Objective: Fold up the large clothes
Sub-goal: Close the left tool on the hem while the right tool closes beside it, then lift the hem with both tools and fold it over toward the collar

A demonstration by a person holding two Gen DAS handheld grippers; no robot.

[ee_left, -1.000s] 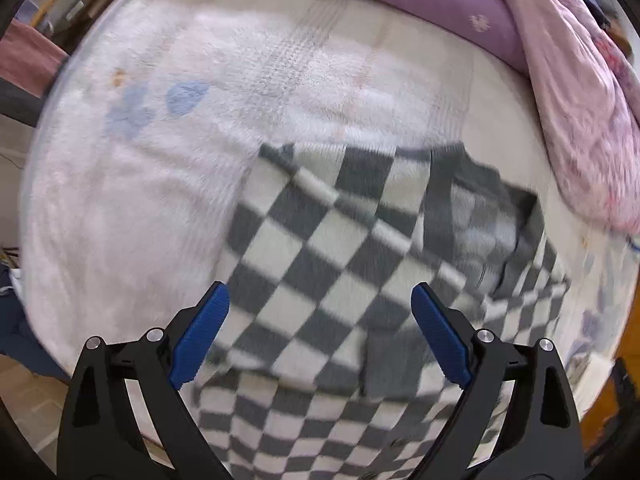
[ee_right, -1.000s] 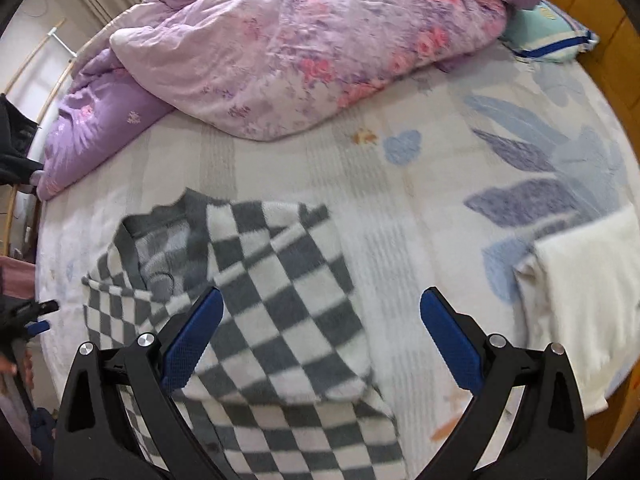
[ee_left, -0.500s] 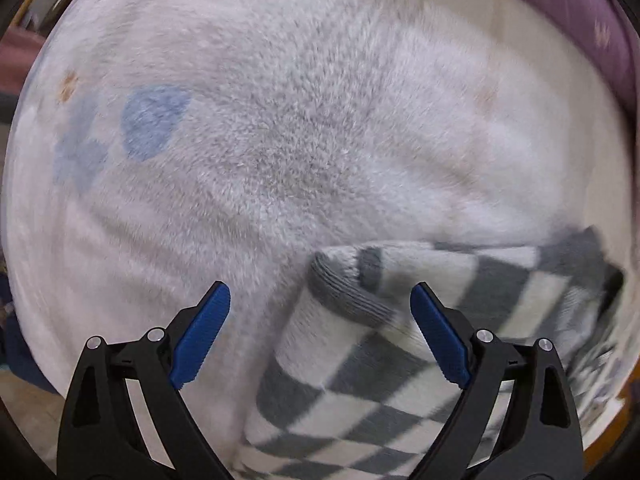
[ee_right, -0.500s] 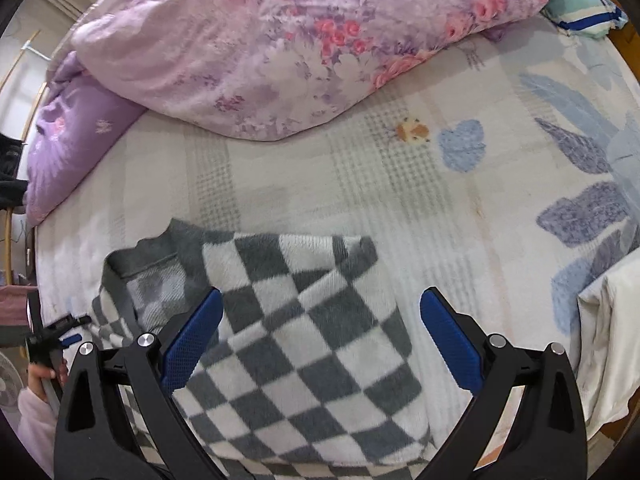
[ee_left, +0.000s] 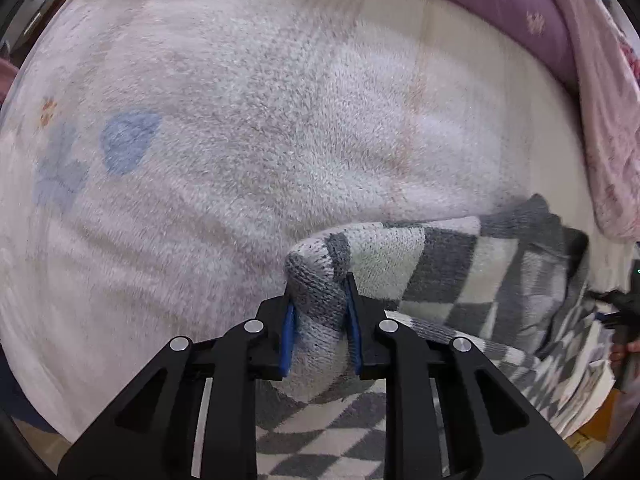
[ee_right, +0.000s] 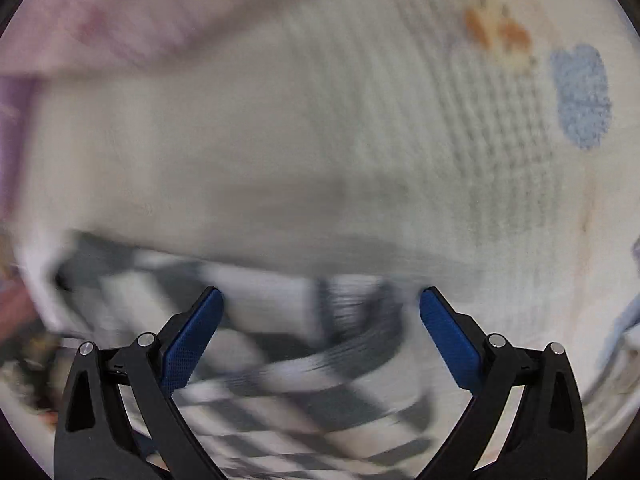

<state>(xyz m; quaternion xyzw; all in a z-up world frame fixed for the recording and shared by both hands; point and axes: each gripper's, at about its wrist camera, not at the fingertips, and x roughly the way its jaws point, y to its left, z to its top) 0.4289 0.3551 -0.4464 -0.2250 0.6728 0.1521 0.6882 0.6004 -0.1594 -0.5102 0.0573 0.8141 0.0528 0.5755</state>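
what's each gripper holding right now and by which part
The left gripper is closing on the checkered sweater at a bunched grey-edged corner. The right gripper is open, holding nothing.

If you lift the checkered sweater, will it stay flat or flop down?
Probably flop: the checkered sweater already bunches between the closing left hand-held gripper pads. The thick fuzzy knit likely won't slip. Its free side would probably drag on the bed blanket.

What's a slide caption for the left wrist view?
Left gripper jaws closing on a bunched corner of the checkered sweater on the fleece blanket.
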